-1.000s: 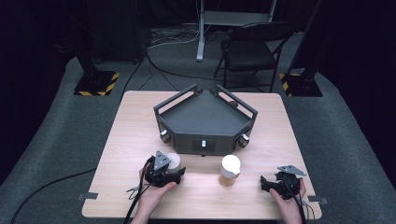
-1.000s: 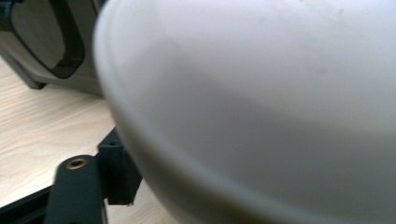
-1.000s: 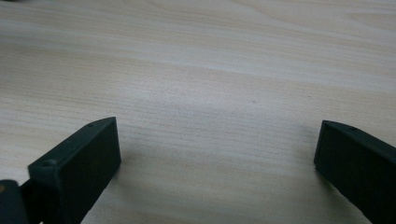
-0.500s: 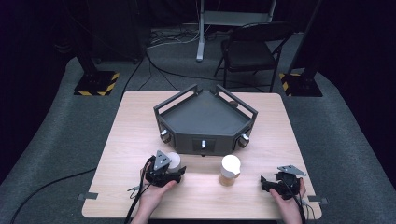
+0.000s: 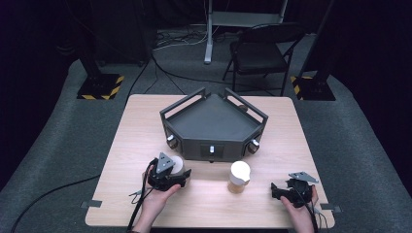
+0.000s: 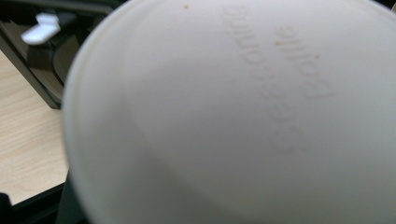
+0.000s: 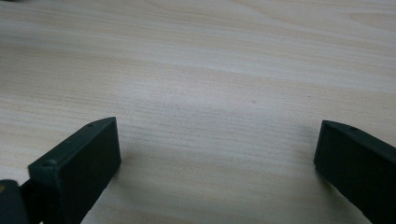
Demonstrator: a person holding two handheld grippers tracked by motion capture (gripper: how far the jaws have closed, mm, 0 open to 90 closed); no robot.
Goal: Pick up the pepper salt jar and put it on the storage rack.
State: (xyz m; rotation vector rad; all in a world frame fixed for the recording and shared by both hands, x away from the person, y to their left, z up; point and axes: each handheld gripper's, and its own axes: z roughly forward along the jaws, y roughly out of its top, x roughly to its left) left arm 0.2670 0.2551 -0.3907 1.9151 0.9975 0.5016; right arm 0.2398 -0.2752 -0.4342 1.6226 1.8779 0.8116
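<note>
Left gripper (image 5: 170, 172) clamped on the white lid (image 6: 233, 116), just left of the open jar (image 5: 239, 177); right gripper (image 7: 217, 158) wide open, empty; next I'd set the lid down, I think.

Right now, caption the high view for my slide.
Left gripper at a white lid; right gripper open beside capped jar, before a dark tray.

Almost nothing differs from the earlier pictures. The left tool (image 5: 176, 171) sits at the same spot on the surface (image 5: 121, 160), closed on the same white lid (image 5: 178, 163), and the right tool (image 5: 284, 191) lies in the same place near the front right corner with its jaws apart. The jar (image 5: 239, 176) between them and the dark tray (image 5: 214, 126) behind show no shift that can be made out.
</note>
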